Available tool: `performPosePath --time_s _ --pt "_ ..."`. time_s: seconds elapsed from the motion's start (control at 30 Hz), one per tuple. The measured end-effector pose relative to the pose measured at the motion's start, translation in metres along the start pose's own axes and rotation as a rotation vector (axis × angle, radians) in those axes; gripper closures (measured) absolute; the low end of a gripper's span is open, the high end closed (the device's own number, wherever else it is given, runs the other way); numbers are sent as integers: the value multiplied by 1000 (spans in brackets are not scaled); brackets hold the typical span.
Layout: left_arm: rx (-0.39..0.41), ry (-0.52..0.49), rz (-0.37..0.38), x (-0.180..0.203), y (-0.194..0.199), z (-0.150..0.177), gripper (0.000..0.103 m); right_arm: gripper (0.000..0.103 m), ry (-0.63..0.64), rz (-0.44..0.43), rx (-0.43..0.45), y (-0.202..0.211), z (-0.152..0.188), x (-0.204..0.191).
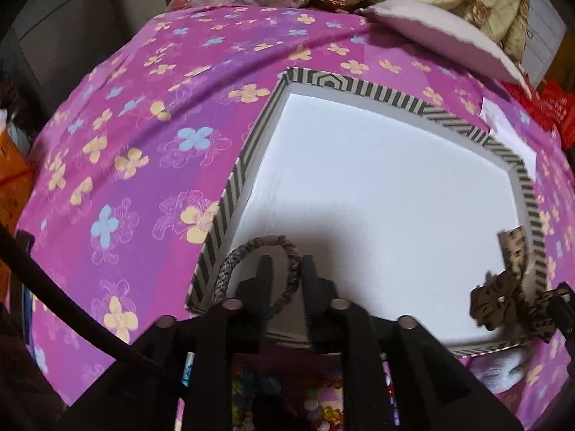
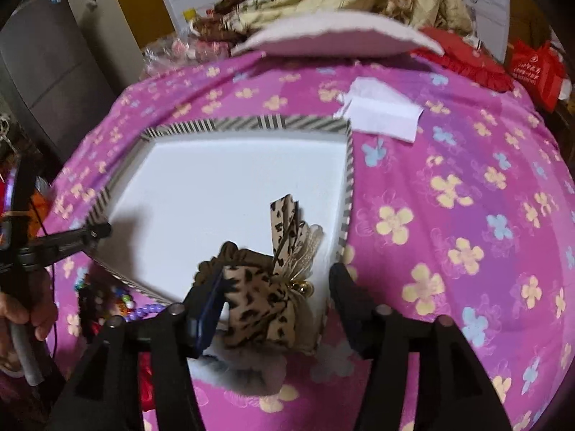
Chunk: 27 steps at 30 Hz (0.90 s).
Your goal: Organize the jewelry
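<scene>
A shallow box (image 1: 363, 91) with a striped rim and white floor lies on the pink flowered cloth; it also shows in the right wrist view (image 2: 248, 122). My left gripper (image 1: 286, 269) is shut on a braided grey-brown hair band (image 1: 230, 265) over the box's near left corner. A leopard-print bow scrunchie (image 2: 266, 294) lies in the box's near right corner, also seen in the left wrist view (image 1: 503, 298). My right gripper (image 2: 276, 287) is open around it, fingers apart on both sides.
Colourful beads and bracelets (image 1: 316, 406) lie on the cloth just in front of the box, also in the right wrist view (image 2: 118, 301). A white paper (image 2: 384, 115) lies beyond the box. A pale cushion (image 2: 337, 37), blankets and red items crowd the far edge.
</scene>
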<state>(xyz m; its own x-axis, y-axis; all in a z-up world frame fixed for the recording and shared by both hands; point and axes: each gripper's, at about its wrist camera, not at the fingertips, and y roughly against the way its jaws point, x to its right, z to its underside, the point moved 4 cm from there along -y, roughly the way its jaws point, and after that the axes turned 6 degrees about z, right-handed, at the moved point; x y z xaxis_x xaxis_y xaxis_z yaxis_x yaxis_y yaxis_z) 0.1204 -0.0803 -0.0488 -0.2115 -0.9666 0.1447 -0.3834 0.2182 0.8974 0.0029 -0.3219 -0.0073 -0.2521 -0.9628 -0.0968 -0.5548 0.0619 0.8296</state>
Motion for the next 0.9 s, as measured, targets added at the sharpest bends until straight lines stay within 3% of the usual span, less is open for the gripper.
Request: performPosePath --time_s 0.13,0.23,0.63,0.9 --pt "28 43 99 -9 25 1 68 39 -33 -41 33 22 8 0" --pt "70 60 124 -20 53 3 65 39 -54 -64 65 41 18 -1" --pt "193 -6 16 -31 112 60 65 39 -47 -97 84 77 57 -21" --pt "267 -52 -10 -22 135 90 65 39 -2 -30 145 107 71 -34"
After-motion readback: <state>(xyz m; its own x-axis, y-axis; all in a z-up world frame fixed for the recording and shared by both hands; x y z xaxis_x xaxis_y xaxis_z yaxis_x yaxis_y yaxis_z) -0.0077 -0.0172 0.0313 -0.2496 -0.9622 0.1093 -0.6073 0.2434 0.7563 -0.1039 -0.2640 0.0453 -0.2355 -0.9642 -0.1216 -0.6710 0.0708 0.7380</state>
